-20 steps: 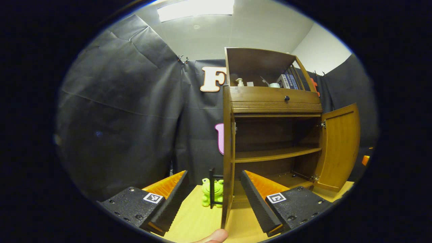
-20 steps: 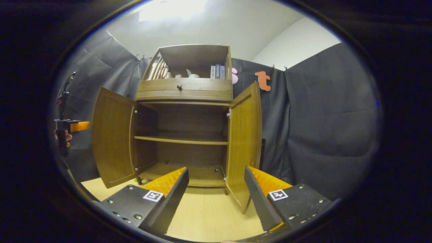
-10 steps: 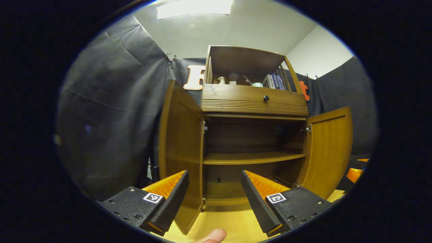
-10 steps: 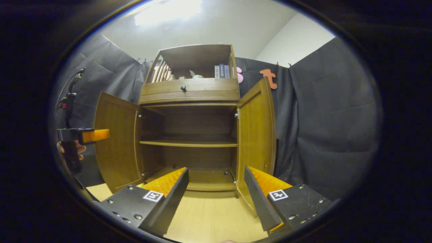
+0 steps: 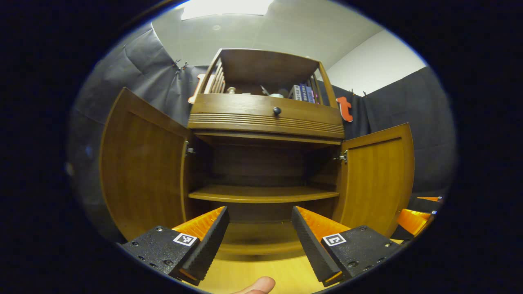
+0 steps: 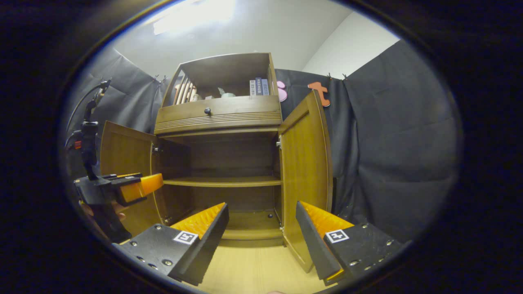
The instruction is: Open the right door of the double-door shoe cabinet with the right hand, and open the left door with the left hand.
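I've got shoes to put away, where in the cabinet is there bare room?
The shelf and the floor beneath it lie bare between the open left door and right door. The top cubby is crowded.

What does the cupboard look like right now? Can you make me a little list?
cupboard: brown wood, on a yellow floor
left door: swung wide open
right door: swung wide open
middle shelf: bare
top shelf: books and small things
drawer knob: black, round
left gripper: jaws apart, holding nothing
right gripper: jaws apart, holding nothing
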{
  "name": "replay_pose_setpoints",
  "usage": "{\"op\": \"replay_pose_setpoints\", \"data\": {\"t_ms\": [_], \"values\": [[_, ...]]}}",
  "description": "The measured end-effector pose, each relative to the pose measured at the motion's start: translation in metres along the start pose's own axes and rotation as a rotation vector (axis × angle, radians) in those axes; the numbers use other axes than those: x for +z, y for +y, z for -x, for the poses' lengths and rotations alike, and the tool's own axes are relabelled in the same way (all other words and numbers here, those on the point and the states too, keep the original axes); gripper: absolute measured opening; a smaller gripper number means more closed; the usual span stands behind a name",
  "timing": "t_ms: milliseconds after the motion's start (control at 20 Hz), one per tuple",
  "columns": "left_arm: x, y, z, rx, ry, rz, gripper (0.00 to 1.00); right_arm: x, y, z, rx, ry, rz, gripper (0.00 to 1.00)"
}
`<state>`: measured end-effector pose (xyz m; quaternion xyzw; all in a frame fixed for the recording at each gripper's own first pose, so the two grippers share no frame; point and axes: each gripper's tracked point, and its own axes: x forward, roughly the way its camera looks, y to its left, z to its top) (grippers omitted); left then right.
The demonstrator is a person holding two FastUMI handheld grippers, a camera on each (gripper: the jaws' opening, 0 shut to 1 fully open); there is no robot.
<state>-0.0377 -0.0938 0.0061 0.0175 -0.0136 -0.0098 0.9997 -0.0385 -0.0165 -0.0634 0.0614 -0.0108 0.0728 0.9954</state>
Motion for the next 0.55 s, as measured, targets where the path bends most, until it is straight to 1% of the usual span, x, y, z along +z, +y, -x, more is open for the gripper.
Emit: {"op": "replay_pose_setpoints", "data": {"t_ms": [50, 100, 150, 200, 250, 300, 350, 400, 450, 500, 550], "values": [[-0.001, -0.007, -0.005, -0.010, 0.004, -0.001, 0.96, 0.005, -0.004, -0.006, -0.019, -0.006, 0.013, 0.98], [-0.003, -0.015, -0.009, -0.023, 0.006, -0.001, 0.93, 0.010, -0.006, -0.013, -0.034, -0.012, 0.018, 0.97], [-0.004, -0.023, -0.014, -0.035, 0.013, 0.002, 0.95, 0.014, -0.005, -0.019, -0.044, -0.022, 0.018, 0.98], [-0.006, -0.029, -0.019, -0.045, 0.019, 0.007, 0.93, 0.018, -0.005, -0.025, -0.053, -0.032, 0.019, 0.98], [-0.011, -0.031, -0.024, -0.051, 0.029, 0.011, 0.93, 0.022, -0.005, -0.031, -0.062, -0.038, 0.019, 0.98], [-0.015, -0.033, -0.027, -0.058, 0.035, 0.017, 0.96, 0.022, -0.004, -0.036, -0.068, -0.041, 0.018, 0.98], [-0.020, -0.037, -0.030, -0.070, 0.037, 0.017, 0.96, 0.022, -0.002, -0.041, -0.067, -0.041, 0.019, 0.98], [-0.030, -0.043, -0.033, -0.100, 0.053, 0.000, 0.93, 0.021, 0.003, -0.047, -0.063, -0.036, 0.023, 0.98], [-0.036, -0.046, -0.037, -0.119, 0.066, -0.014, 0.96, 0.018, 0.007, -0.052, -0.056, -0.028, 0.034, 0.98], [-0.037, -0.046, -0.040, -0.122, 0.065, -0.023, 0.93, 0.015, 0.010, -0.056, -0.051, -0.020, 0.051, 0.98], [-0.041, -0.042, -0.042, -0.121, 0.073, -0.040, 0.96, 0.011, 0.012, -0.059, -0.049, -0.012, 0.068, 0.98]]}}
